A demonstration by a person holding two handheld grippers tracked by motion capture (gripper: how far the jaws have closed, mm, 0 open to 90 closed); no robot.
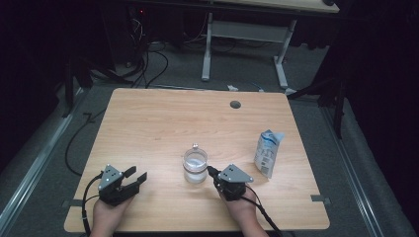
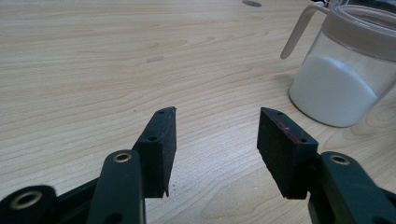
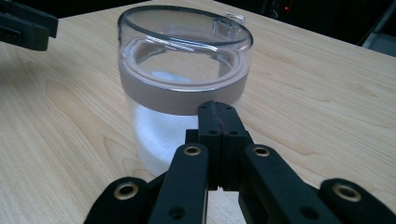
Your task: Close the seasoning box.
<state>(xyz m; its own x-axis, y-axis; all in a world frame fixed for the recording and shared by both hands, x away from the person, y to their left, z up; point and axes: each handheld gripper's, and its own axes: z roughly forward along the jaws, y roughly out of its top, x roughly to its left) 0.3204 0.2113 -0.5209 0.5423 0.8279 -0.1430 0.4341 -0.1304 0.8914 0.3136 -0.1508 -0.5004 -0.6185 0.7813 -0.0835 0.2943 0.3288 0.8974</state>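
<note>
A clear jug (image 1: 195, 165) with a grey band, a clear lid and a thin handle stands near the table's middle front, about half full of white powder. In the right gripper view the jug (image 3: 182, 79) rises just beyond my right gripper (image 3: 218, 108), whose jaws are pressed together with nothing between them. In the high view the right gripper (image 1: 212, 172) sits right of the jug, its tip close to the wall. My left gripper (image 1: 136, 174) rests open at the front left. Past its jaws (image 2: 217, 114) the jug (image 2: 345, 65) stands off to the right.
A white and blue pouch (image 1: 268, 152) stands upright right of the jug. The wooden table (image 1: 163, 123) has a round cable hole (image 1: 235, 104) near its far edge. Beyond it stands another table's white frame (image 1: 244, 44), with cables on the floor at left.
</note>
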